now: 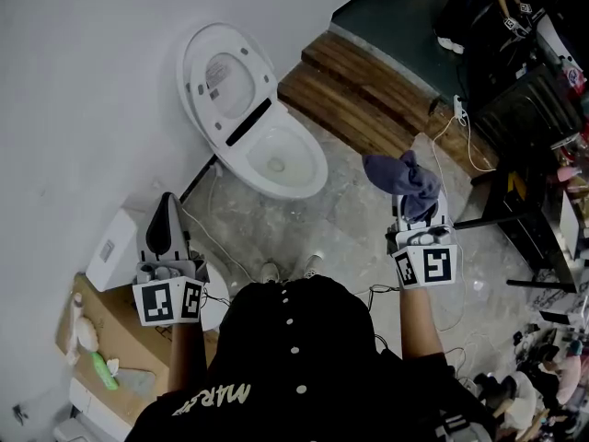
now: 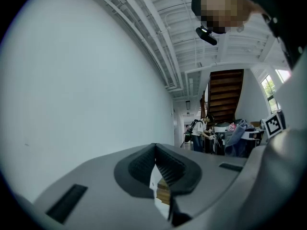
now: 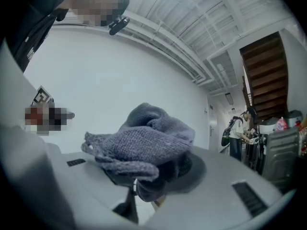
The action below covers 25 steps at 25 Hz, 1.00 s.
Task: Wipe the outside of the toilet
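Note:
A white toilet (image 1: 247,109) stands against the wall with its lid up and bowl open, ahead of me in the head view. My right gripper (image 1: 411,203) is held up to the right of the bowl, shut on a blue-grey cloth (image 1: 402,181) that bunches over its jaws; the same cloth (image 3: 144,145) fills the middle of the right gripper view. My left gripper (image 1: 166,224) points up at the left, well short of the toilet, jaws closed with nothing between them. In the left gripper view its dark pads (image 2: 158,169) meet.
Wooden steps (image 1: 368,99) lie right of the toilet. A dark metal rack (image 1: 529,182) with cables stands at the right. A cardboard box (image 1: 115,339) with bottles and a white unit (image 1: 115,247) sit at the lower left. A hose runs along the floor by the toilet base.

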Tool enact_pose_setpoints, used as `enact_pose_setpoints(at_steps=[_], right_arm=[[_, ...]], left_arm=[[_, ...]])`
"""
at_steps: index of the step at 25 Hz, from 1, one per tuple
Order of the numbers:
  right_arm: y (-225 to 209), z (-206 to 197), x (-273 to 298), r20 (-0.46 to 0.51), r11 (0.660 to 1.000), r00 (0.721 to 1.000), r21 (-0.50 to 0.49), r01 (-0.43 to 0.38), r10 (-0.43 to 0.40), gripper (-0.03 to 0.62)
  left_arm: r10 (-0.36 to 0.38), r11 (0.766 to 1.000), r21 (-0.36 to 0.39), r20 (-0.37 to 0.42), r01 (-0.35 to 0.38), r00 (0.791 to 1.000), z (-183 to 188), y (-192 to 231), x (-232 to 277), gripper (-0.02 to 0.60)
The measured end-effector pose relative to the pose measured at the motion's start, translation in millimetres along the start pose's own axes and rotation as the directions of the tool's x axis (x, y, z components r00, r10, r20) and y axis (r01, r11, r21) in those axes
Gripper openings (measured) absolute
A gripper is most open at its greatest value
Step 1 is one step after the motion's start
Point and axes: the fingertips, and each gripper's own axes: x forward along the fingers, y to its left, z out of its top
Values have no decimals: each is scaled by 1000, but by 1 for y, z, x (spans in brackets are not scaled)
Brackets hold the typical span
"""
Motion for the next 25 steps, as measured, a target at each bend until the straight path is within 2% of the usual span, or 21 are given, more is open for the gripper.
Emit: enact_pose_setpoints(at_steps=[6, 16, 22, 25], right_arm=[[5, -1, 4, 5, 999, 999, 2, -36, 36, 117], [6, -1, 7, 2, 999, 999, 14, -46, 46, 117], [10, -1, 10, 4, 998, 998, 14, -56, 56, 117], [13, -1, 11, 7, 998, 998, 16, -66, 66, 117]], left_arm=[[-5, 1000, 12, -11, 5, 1000, -1, -5, 3, 11], [-5, 1000, 15, -18, 6, 1000, -3, -5, 2, 11], [-13, 1000, -16, -32, 13, 999, -4, -6, 2, 11], [-20, 1000, 17, -23, 20, 1000, 3, -12, 1, 11]])
